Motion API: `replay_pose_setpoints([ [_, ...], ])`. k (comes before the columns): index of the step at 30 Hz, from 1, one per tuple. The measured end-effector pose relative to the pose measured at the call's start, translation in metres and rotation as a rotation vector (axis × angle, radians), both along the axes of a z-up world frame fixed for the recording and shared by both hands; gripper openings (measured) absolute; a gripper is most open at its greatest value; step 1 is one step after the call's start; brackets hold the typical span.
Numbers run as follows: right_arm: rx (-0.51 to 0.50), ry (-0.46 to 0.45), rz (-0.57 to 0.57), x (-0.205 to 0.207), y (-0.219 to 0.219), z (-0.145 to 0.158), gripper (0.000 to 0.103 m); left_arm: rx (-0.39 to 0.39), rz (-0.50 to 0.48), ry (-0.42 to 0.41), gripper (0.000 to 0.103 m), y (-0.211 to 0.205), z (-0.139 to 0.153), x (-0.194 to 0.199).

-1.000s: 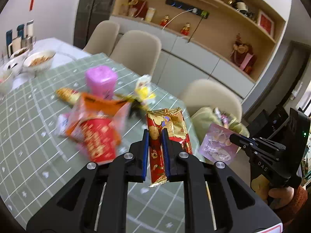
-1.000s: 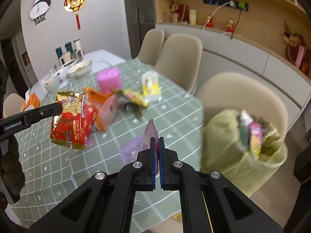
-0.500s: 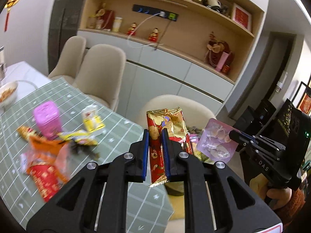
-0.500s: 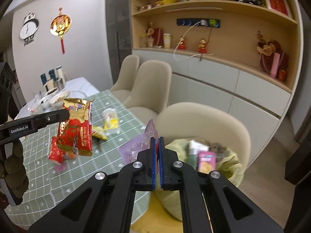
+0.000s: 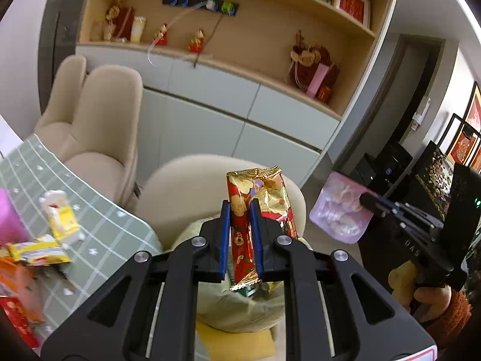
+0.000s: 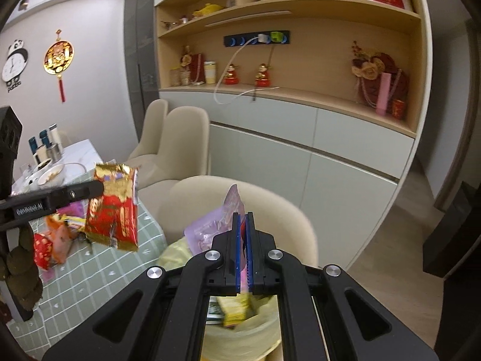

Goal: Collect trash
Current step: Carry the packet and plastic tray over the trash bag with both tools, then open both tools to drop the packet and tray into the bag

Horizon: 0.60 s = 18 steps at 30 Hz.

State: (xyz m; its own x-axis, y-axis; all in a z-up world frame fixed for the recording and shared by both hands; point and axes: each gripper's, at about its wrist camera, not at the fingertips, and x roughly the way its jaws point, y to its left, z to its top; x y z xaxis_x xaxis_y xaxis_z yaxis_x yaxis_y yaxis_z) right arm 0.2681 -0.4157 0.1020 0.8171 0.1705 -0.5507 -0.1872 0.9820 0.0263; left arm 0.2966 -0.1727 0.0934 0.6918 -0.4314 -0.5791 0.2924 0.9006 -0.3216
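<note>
My left gripper is shut on a red and gold snack wrapper, held upright above the yellow trash bag that sits on a beige chair. The same wrapper shows in the right wrist view. My right gripper is shut on a pale purple pouch, directly over the open trash bag, which holds several wrappers. The pouch also shows in the left wrist view, to the right of the red wrapper.
The green checked table lies to the left with more wrappers, a yellow-white carton and a pink box. Beige chairs stand behind it. A cabinet with shelves fills the back wall. Bowls and cups stand at the table's far end.
Both grippers have swung right, away from the table and over the trash bag on the chair, each still holding its wrapper.
</note>
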Motion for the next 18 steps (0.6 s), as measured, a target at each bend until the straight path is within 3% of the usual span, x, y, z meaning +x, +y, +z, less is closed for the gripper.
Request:
replay_pose_setpoints([
  [8, 0.021, 0.054, -0.010, 0.030, -0.032, -0.025, 0.005, 0.001, -0.051, 0.136, 0.014, -0.044, -0.055, 0.036],
  [11, 0.040, 0.082, 0.000, 0.036, -0.035, -0.036, 0.005, 0.007, -0.056, 0.202, 0.032, -0.052, -0.075, 0.046],
  [18, 0.064, 0.144, 0.060, 0.044, -0.025, -0.060, 0.005, 0.034, 0.033, 0.227, 0.039, -0.036, -0.087, 0.038],
])
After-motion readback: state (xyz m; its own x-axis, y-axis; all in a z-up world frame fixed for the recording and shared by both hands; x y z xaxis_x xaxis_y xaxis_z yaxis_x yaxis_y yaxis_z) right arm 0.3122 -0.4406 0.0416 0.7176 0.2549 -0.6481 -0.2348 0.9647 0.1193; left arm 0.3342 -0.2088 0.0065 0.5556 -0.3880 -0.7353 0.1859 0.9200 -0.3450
